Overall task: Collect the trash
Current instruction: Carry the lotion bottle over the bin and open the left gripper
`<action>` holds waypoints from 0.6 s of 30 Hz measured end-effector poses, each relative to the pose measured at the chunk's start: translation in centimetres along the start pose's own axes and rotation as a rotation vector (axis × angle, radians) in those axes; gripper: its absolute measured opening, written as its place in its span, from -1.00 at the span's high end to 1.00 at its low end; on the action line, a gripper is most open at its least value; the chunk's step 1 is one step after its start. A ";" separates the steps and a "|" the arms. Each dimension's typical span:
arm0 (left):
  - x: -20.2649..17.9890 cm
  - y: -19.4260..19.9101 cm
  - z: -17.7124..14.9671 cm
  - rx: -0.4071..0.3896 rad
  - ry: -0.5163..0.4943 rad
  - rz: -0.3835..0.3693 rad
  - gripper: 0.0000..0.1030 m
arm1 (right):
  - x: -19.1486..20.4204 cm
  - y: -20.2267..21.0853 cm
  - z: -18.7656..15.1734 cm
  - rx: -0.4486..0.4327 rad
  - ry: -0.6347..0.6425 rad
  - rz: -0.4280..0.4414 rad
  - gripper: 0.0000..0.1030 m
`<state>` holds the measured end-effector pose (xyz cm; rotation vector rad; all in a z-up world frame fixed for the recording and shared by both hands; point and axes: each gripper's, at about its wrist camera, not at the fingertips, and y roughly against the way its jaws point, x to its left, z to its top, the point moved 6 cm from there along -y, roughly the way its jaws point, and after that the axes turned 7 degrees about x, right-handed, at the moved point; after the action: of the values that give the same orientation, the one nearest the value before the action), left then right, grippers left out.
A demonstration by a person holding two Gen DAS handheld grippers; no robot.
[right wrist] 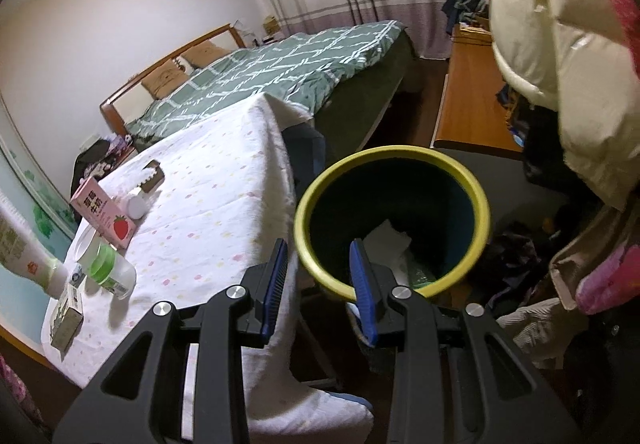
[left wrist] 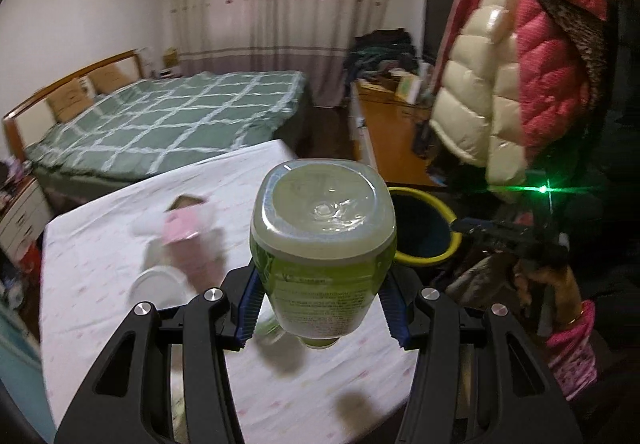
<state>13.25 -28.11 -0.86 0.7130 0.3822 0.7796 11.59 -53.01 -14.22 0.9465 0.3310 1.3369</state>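
My left gripper [left wrist: 322, 304] is shut on a green plastic bottle [left wrist: 324, 244], held bottom-forward above the white-clothed table [left wrist: 100, 284]. The same bottle shows at the left edge of the right wrist view [right wrist: 24, 256]. The yellow-rimmed dark trash bin [left wrist: 436, 236] stands just beyond the table's right edge. In the right wrist view my right gripper [right wrist: 318, 276] is open and empty, right over the near rim of the bin [right wrist: 392, 220], which holds crumpled paper. A pink strawberry milk carton [right wrist: 106, 216], a green-capped jar [right wrist: 108, 264] and a small box [right wrist: 66, 320] lie on the table.
A bed with a green checked cover [right wrist: 280, 72] stands behind the table. A wooden desk [right wrist: 472, 96] is at the right. Puffy cream and pink jackets [right wrist: 560, 24] hang close on the right. Clothes lie on the floor by the bin [right wrist: 520, 256].
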 end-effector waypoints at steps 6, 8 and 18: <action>-5.0 -5.7 4.1 0.040 -0.064 -0.108 0.01 | -2.8 1.9 -0.6 -0.032 -0.029 -0.041 0.40; -6.7 -7.9 5.3 0.044 -0.085 -0.123 0.01 | -3.9 2.3 -0.8 -0.039 -0.047 -0.053 0.40; -14.7 -21.7 8.7 0.141 -0.132 -0.170 0.01 | -8.6 2.5 -2.0 -0.028 -0.124 -0.063 0.40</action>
<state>19.33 -53.76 -9.19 0.8477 0.3751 0.5457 6.30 -60.27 -16.18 0.9832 0.2449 1.2168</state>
